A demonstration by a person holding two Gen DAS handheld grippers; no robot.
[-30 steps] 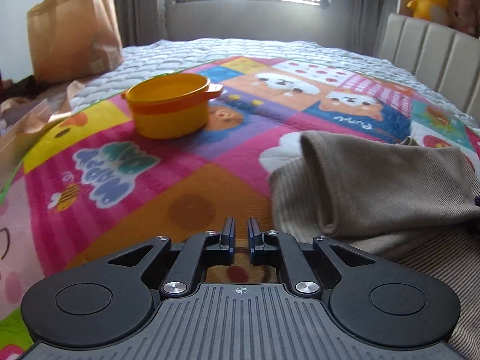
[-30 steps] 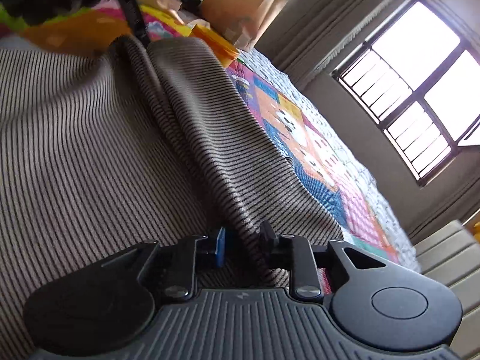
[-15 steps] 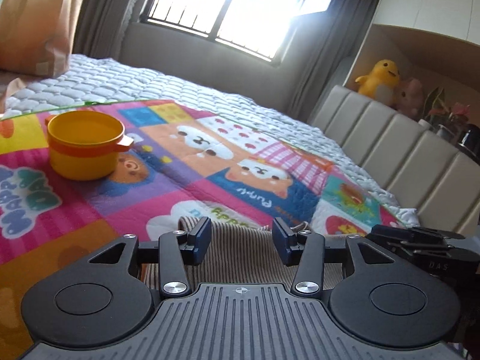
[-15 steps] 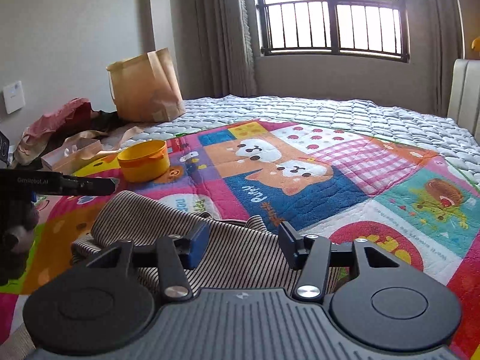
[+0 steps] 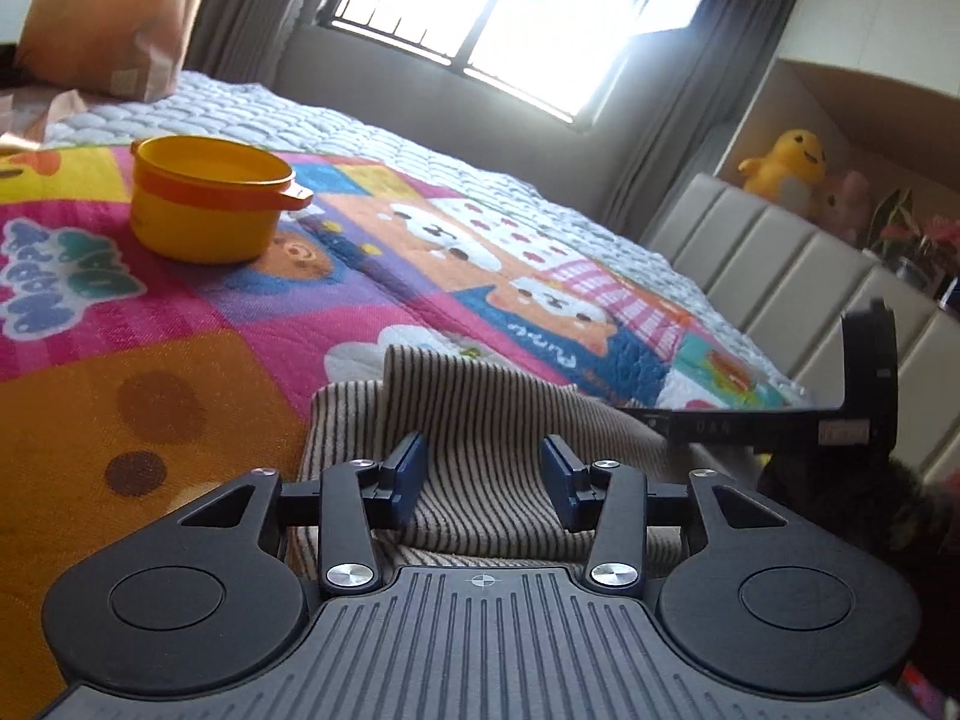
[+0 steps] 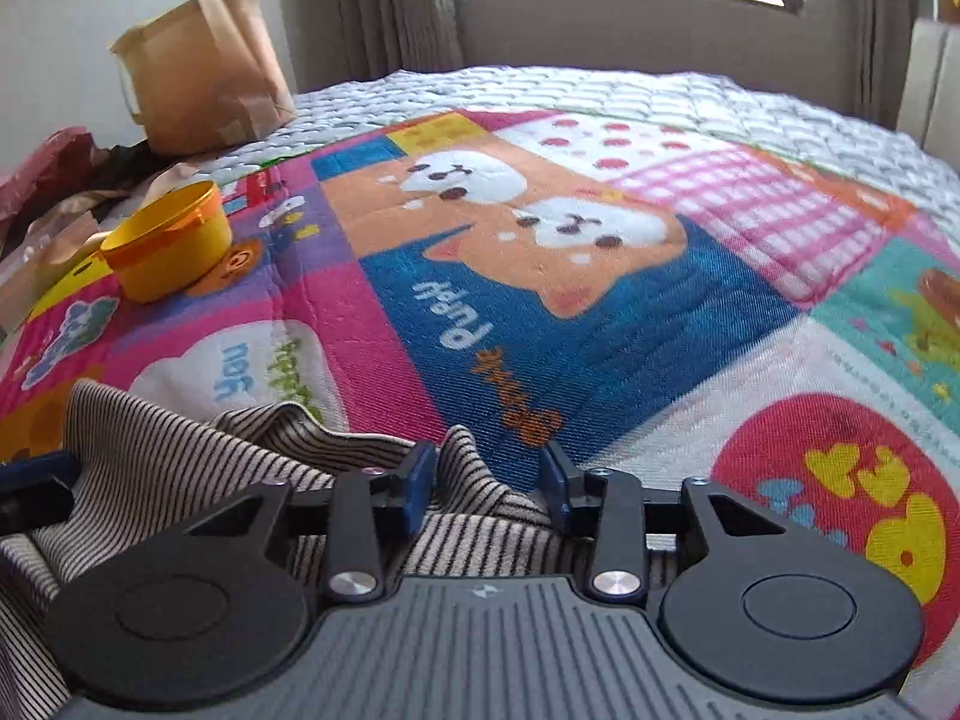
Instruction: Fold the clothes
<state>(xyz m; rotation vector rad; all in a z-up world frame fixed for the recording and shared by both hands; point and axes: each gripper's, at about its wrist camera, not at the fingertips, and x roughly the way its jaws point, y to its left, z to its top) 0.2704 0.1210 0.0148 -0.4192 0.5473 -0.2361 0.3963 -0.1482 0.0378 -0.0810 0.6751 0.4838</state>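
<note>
Released striped garment point(image 6: 180, 468) since one second earlier; both grippers, left point(image 5: 483, 474) and right point(image 6: 483, 480), spread wide, gripping nothing. Read "Puppy" on play mat point(image 6: 600, 330).

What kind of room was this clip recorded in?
Most likely a bedroom, perhaps a child's: a bed with a quilted mattress under a cartoon-print blanket, a padded headboard, and plush toys on a shelf beside the window.
</note>
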